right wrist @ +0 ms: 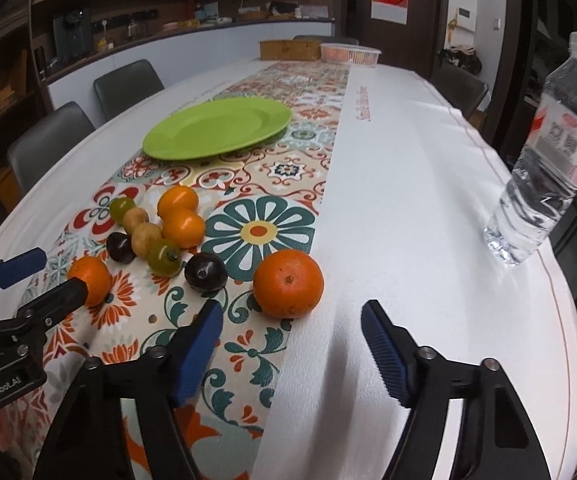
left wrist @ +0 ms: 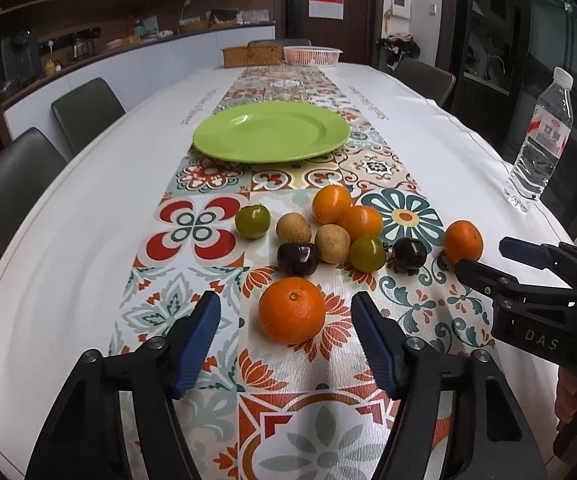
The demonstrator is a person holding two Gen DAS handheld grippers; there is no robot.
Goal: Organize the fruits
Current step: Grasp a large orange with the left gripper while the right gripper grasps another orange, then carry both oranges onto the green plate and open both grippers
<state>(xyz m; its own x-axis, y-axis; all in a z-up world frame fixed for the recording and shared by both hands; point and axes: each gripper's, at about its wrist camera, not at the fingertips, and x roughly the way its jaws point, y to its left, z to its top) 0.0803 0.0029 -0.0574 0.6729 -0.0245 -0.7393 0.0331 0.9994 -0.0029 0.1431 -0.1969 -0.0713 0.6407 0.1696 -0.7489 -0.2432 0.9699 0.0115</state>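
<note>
No fruit is yet held: both the left tongs (left wrist: 286, 344) and the right tongs (right wrist: 292, 350) are spread wide. A round orange fruit (left wrist: 291, 311) lies just ahead of each, well short of the empty round green plastic plate (left wrist: 271, 132). Closing on one is judged next. Being round, no long axis is shown.

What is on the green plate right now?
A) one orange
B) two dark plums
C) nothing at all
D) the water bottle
C: the green plate is bare, and all the fruit, like the nearest orange, sits on the tablecloth in front of it.
</note>
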